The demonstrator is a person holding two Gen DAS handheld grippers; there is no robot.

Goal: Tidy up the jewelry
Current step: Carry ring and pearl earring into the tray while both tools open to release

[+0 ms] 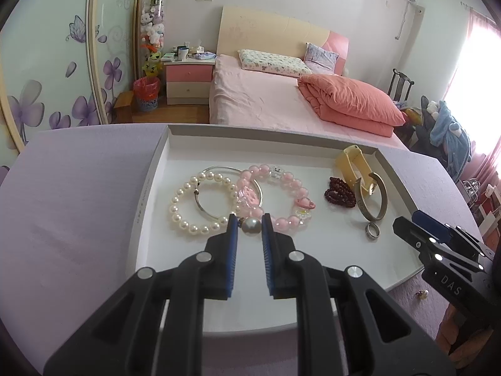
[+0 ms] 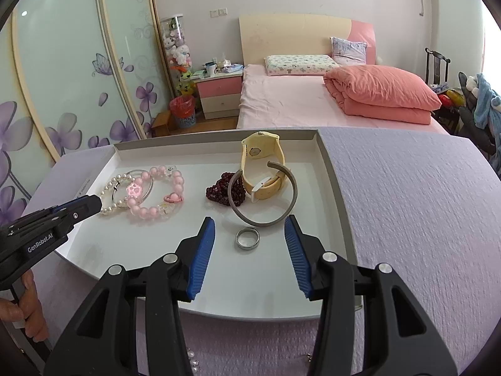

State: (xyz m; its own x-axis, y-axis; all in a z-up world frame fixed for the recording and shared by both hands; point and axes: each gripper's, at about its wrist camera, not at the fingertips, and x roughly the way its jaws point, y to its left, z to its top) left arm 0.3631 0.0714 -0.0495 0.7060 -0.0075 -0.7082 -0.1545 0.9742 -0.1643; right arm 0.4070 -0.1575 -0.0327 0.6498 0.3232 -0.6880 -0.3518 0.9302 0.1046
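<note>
Here, on a lilac-covered worktop point(image 2: 407, 203) in a pink bedroom:
Tray: a shallow white tray point(image 1: 150, 188) holds all the jewelry; its near edge is cut off behind the tongs in both views.
Left tongs point(image 1: 250, 219): narrowed around a large grey pearl point(image 1: 250, 227), which sits between the blue pads; whether the pads actually touch it cannot be told.
Right tongs point(image 2: 250, 222): spread wide, empty, flanking a silver ring point(image 2: 247, 238) lying flat on the tray.
Left cluster: a white pearl bracelet point(image 1: 188, 206), a thin silver bangle point(image 1: 219, 169) and a pink bead bracelet point(image 1: 291, 188) overlap; the bangle is partly hidden under both.
Right cluster: a dark red bead bracelet point(image 2: 219, 189) sits half behind an open grey cuff point(image 2: 266, 219); a yellow watch point(image 2: 263, 153) stands on edge, leaning on the far wall.
Hard to make out: small objects on the worktop in front of the tray point(image 2: 192, 358), too blurred to name.
</note>
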